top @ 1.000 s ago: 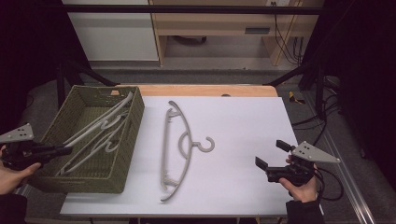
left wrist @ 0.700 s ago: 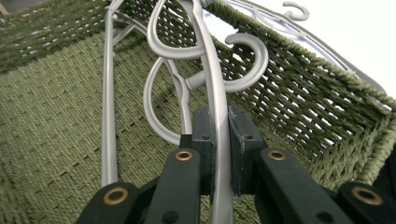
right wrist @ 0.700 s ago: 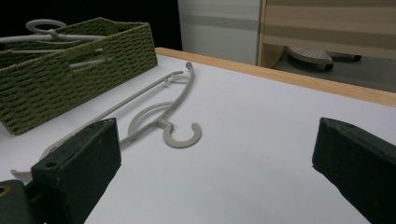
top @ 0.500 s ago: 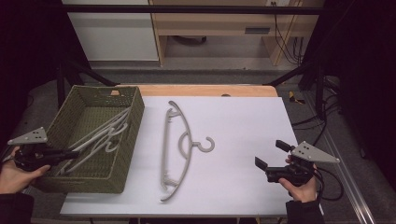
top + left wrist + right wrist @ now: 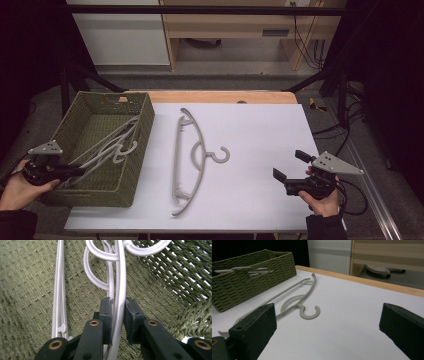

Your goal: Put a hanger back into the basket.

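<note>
A pale grey hanger (image 5: 192, 150) (image 5: 297, 300) lies flat on the white table, hook pointing right. Several white hangers (image 5: 112, 145) lie in the green woven basket (image 5: 145, 125) (image 5: 25, 290). My left gripper (image 5: 80, 171) (image 5: 117, 302) reaches over the basket's near left corner. The bar of one white hanger (image 5: 119, 277) runs between its jaws. These jaws have just been opening, and a thin gap shows beside the bar, so the pads no longer press it. My right gripper (image 5: 289, 165) (image 5: 328, 315) hovers wide open over the table's near right part, with nothing between its fingers.
The basket (image 5: 249, 287) stands at the table's left side. A wooden strip (image 5: 225, 96) edges the far side of the table. Bare white tabletop (image 5: 265, 135) lies between the grey hanger and my right gripper.
My left hand has sunk a little toward the basket's near corner, lowering the white hanger's end into the basket. The right hand has kept still.
</note>
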Action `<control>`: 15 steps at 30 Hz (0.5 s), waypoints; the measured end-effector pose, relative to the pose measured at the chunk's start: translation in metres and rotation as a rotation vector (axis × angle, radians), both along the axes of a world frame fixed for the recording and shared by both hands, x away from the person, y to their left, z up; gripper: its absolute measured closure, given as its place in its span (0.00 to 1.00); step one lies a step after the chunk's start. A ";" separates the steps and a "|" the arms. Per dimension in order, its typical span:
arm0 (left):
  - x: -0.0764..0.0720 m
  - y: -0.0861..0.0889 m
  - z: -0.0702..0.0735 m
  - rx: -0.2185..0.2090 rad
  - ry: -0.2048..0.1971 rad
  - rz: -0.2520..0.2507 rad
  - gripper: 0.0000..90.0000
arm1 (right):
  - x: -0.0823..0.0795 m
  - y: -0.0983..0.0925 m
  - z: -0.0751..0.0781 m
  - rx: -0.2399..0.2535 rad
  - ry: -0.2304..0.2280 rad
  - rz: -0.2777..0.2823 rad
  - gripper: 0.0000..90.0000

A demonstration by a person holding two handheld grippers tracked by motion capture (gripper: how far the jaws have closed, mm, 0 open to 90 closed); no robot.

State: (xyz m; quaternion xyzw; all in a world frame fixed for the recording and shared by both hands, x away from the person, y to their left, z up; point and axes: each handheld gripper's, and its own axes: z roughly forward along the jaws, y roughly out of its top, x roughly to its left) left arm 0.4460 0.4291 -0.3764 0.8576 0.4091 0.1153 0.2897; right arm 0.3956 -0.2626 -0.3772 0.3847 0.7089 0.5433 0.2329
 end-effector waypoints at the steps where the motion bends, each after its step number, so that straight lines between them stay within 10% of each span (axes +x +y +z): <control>1: 0.000 -0.001 0.000 0.016 0.009 0.001 0.81 | 0.000 0.000 0.000 -0.002 -0.002 0.000 0.02; 15: 0.008 -0.032 0.012 -0.001 -0.064 0.037 0.67 | 0.000 0.000 0.000 -0.001 -0.004 0.000 0.02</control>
